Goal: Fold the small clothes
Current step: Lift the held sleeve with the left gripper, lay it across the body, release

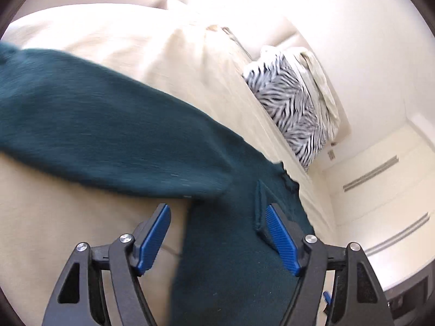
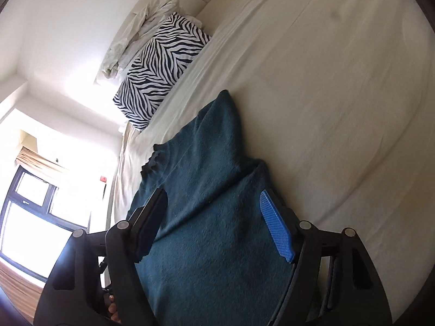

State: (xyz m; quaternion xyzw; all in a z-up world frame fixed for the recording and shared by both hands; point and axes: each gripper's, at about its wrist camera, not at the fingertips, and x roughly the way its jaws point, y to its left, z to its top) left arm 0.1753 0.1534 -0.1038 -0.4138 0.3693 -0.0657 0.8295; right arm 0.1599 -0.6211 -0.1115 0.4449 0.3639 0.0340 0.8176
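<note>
your left gripper sits closest in its own view, jaws spread wide, blue pads clear of the cloth: the dark teal sweater passes under and between them, but neither pad presses on it. your right gripper stands the same way, jaws well apart over the knit with nothing pinched. so the garment is resting on its own, which fits a point between grips, a fold laid and let go rather than one being carried.

the sweater lies on the cream bed sheet, near the mattress edge. in the left wrist view a sleeve runs out to the left across the sheet while the body comes down toward you; in the right wrist view the scalloped hem sits at the bed's edge. i judge it only partly folded, since the sleeve is spread wide of the body.

further off, a zebra-print pillow lies at the head of the bed, with a crumpled pale cloth just behind it, touching. no basket, bin or box shows in either view, so there is no container to speak of.
</note>
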